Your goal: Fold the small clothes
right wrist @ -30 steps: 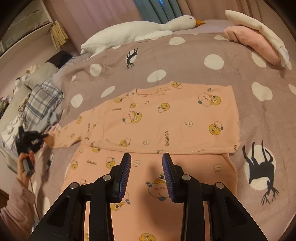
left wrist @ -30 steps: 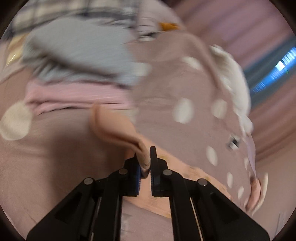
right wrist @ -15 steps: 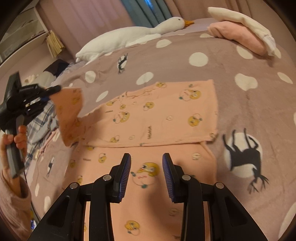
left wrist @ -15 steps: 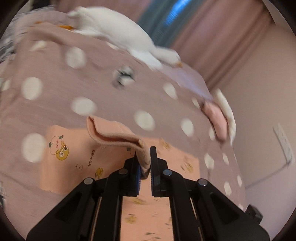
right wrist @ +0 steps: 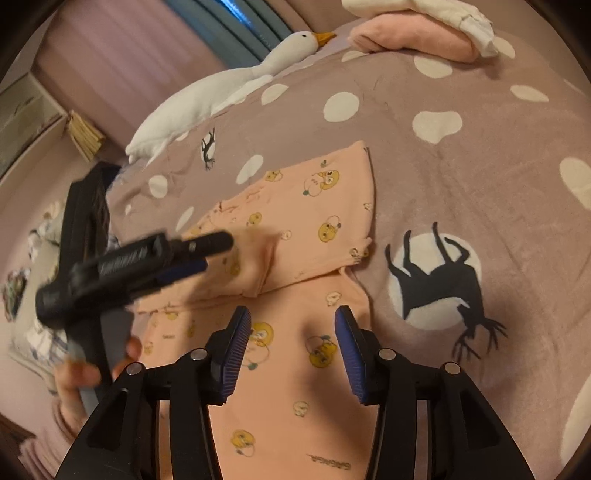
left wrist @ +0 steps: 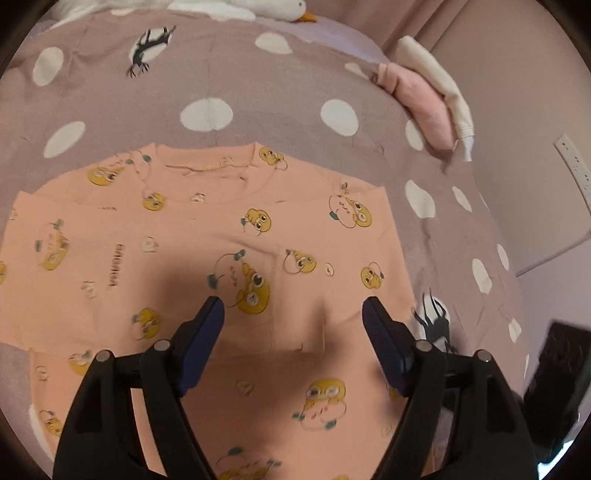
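Note:
A peach top (left wrist: 184, 229) with yellow cartoon prints lies flat on the dotted mauve bedspread (left wrist: 207, 74). Its sleeve (left wrist: 275, 273) is folded across the body. My left gripper (left wrist: 293, 314) hovers just over that sleeve, jaws opening wide, nothing between them. In the right wrist view the left gripper (right wrist: 207, 254) shows blurred beside the folded sleeve (right wrist: 258, 266) of the top (right wrist: 314, 221). Matching peach trousers (right wrist: 288, 387) lie below the top. My right gripper (right wrist: 293, 328) is above them, jaws opening and empty.
A white plush goose (right wrist: 229, 85) lies along the far side of the bed. Folded pink and cream clothes (right wrist: 413, 33) are stacked at the far right corner. More clothes (right wrist: 22, 295) lie blurred at the left. A wall socket (left wrist: 572, 162) is on the right.
My left gripper carried the sleeve rightward across the top, then let it go; the sleeve now lies folded on the body. My right gripper's jaws widened and it shifted slightly.

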A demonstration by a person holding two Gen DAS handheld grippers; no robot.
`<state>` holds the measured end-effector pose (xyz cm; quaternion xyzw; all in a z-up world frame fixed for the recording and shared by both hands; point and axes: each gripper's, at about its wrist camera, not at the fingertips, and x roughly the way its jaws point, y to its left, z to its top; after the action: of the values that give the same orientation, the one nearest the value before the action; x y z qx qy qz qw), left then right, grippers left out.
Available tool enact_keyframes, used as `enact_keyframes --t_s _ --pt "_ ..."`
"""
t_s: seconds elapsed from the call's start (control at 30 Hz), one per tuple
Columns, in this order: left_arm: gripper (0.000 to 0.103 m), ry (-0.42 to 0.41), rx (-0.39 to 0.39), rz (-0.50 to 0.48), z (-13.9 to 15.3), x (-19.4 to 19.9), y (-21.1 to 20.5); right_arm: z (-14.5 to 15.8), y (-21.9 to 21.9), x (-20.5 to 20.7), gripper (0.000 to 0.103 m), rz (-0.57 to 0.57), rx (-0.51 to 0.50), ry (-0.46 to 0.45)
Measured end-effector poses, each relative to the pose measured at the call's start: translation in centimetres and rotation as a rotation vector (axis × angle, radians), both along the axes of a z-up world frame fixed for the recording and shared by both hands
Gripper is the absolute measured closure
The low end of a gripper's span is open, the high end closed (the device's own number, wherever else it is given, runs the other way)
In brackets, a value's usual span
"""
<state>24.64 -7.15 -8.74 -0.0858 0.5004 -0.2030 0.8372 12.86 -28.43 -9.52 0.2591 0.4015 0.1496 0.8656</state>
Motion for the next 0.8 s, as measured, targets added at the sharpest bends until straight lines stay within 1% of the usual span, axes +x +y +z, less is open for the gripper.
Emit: enact_keyframes --t_s 0.07,0.13,0.27,0.43,0.5,0.53,0.57,0.6,0.63,0.7,0.8 --pt "0.025 -0.035 -0.026 0.014 1.0 -1.1 1.9 0.1 0.8 0.9 0.055 0.018 0.024 -0.001" --pt "0.022 -0.065 -0.033 0.054 1.6 -2.4 4.4 0.2 1.6 2.0 0.055 0.046 0.039 -0.002" --pt "0.022 -0.106 0.007 0.161 1.8 -4.9 10.2 -0.2 4.0 5.1 0.055 0.077 0.023 0.029" --pt "0.022 -0.103 0.042 0.283 0.9 -8.0 16.4 -1.5 6.4 9.0 0.055 0.082 -0.045 0.085" --pt "0.022 -0.091 0.05 0.325 0.3 -9.1 18.5 -2.2 7.0 10.0 0.055 0.076 -0.05 0.113" --pt "0.022 -0.083 0.052 0.342 0.0 -9.5 19.3 -2.2 7.4 10.2 0.061 0.071 -0.06 0.107" --pt "0.022 -0.072 0.051 0.36 -0.3 -9.8 20.1 -2.1 7.9 10.3 0.068 0.073 -0.082 0.097" --pt "0.022 -0.062 0.048 0.377 -0.6 -10.0 20.8 -1.9 8.3 10.3 0.084 0.078 -0.098 0.094" --pt "0.022 -0.053 0.045 0.39 -0.7 -10.0 21.3 -1.5 8.8 10.4 0.096 0.082 -0.121 0.089" --pt "0.022 -0.04 0.024 0.41 -0.9 -10.1 22.1 0.0 9.4 10.3 0.097 0.084 -0.177 0.048" --pt "0.022 -0.053 0.014 0.41 -0.7 -10.1 22.3 3.3 8.7 9.6 0.097 0.074 -0.157 -0.042"
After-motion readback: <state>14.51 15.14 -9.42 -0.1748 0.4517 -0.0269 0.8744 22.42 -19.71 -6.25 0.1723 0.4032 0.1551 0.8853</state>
